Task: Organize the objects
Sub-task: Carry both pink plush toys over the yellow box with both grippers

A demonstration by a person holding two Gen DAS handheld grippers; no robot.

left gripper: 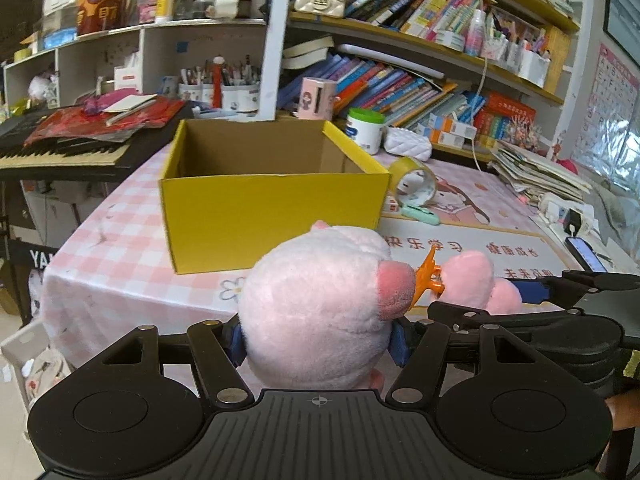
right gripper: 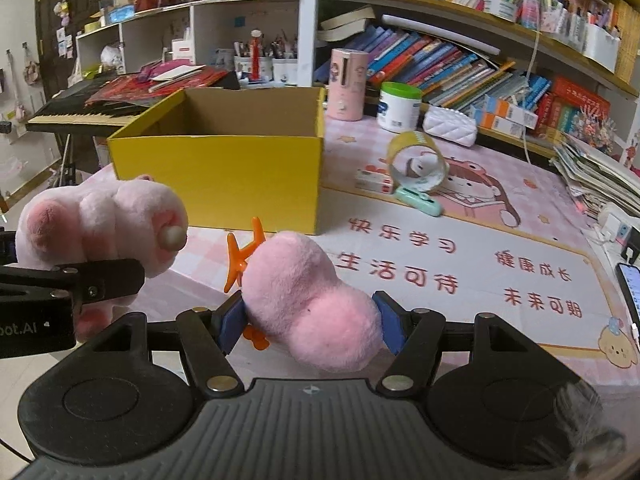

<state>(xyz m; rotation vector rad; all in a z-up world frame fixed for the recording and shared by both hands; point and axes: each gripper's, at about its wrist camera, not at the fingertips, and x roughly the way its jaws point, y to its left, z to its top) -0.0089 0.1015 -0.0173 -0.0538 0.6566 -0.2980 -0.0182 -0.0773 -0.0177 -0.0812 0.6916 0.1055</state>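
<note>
A pink plush toy with an orange plastic piece (right gripper: 240, 256) is held by both grippers in front of the table's near edge. My left gripper (left gripper: 318, 340) is shut on its round head (left gripper: 316, 304), which shows at the left of the right wrist view (right gripper: 100, 224). My right gripper (right gripper: 308, 326) is shut on its lower body (right gripper: 312, 300), also seen in the left wrist view (left gripper: 472, 276). An open, empty-looking yellow cardboard box (left gripper: 272, 200) stands on the table just beyond the toy (right gripper: 224, 160).
A tape roll (right gripper: 418, 160), a mint-green tool (right gripper: 420, 200) and a small white-red box (right gripper: 374, 180) lie right of the box. A jar (right gripper: 400, 106), a pink canister (right gripper: 346, 84), stacked papers (right gripper: 596, 180), a phone (right gripper: 630, 284), a keyboard (left gripper: 60, 152) and bookshelves surround the table.
</note>
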